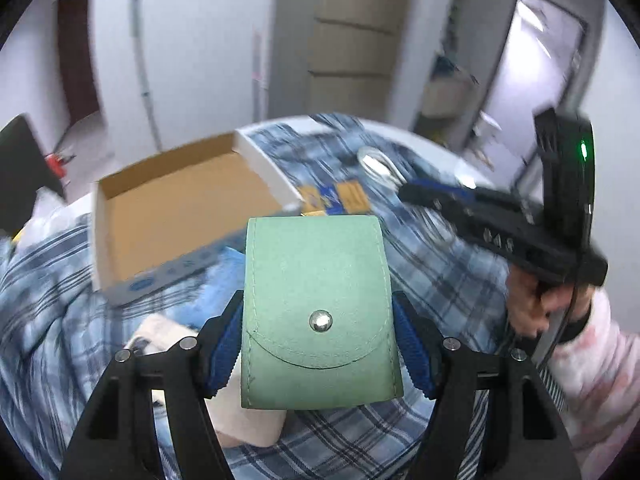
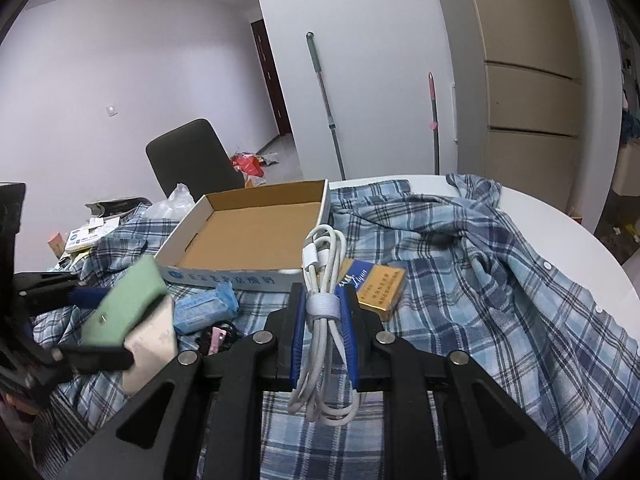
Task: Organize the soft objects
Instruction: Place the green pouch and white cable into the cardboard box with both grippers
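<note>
Your left tongs (image 1: 318,344) are clamped on a green pouch (image 1: 318,308); the blue pads (image 1: 224,354) press both of its side edges, and its snap flap faces the camera. The pouch is held clear of the plaid shirt (image 1: 436,272) that covers the table.

Your right tongs (image 2: 323,336) are clamped on a coiled white cable (image 2: 325,308), gripped at its wrap band, with loops projecting beyond the tips and hanging back toward the handle.

Container status: the cardboard box (image 2: 256,228) lies open-topped on the shirt, just ahead of the right tongs and ahead-left of the left tongs. The brown floor that shows holds nothing; in the right view its near wall hides a strip of that floor, so that strip cannot be checked.

Items outside the box:
- A gold and blue packet (image 2: 374,286) lies just right of the right tongs' tips, beside the box's near wall.
- A light blue packet (image 2: 206,310) lies on the shirt left of the right tongs, near the box front.
- A cream block (image 2: 150,344) sits under the pouch in the right view; what it is cannot be told.
</note>
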### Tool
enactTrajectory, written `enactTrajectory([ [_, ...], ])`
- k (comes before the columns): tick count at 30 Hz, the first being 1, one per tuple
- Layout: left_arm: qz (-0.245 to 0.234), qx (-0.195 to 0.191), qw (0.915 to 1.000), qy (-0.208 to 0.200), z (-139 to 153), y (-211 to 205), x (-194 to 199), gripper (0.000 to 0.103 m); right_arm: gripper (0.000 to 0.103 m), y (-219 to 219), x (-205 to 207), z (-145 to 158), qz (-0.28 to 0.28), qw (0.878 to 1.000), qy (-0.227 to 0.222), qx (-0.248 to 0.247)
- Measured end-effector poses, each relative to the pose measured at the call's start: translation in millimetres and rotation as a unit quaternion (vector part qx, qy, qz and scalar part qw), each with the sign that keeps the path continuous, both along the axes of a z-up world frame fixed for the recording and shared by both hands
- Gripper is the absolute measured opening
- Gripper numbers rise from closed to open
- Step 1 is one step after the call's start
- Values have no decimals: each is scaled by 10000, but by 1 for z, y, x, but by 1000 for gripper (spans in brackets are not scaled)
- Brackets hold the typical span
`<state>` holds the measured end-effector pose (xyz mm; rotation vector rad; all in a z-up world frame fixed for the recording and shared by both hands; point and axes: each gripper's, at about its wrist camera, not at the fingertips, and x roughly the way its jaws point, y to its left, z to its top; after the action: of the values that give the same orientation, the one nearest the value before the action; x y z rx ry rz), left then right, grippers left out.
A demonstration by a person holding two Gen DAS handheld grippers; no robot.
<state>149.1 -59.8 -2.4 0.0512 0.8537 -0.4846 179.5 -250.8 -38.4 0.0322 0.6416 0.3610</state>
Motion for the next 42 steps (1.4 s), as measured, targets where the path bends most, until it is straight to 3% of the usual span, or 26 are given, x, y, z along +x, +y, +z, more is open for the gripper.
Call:
enactTrajectory([
  [4,370,-177,9989,-212,15,16,-1,72,16,7,-4,14,-71,9999,-55,-53],
  [8,742,-100,9953,-611,36,21,3,72,16,16,-8,43,-116,9992,-336,-163],
  [14,1411,58,9804,-1377,80,30,23,72,16,45,7,94,-107,9971,-742,-82],
  [21,1935,-244,9684,-1556,103,52,64,72,16,80,45,128,-97,9949,-978,228],
  [25,2156,-325,9653,-1439,92,72,88,72,16,93,74,120,-131,9958,-778,463],
  [28,2143,-363,9681,-1248,74,83,104,72,16,101,90,105,-199,9961,-758,397],
  [42,2343,-90,9702,-608,-16,112,147,72,16,104,147,-2,-301,9993,233,66],
])
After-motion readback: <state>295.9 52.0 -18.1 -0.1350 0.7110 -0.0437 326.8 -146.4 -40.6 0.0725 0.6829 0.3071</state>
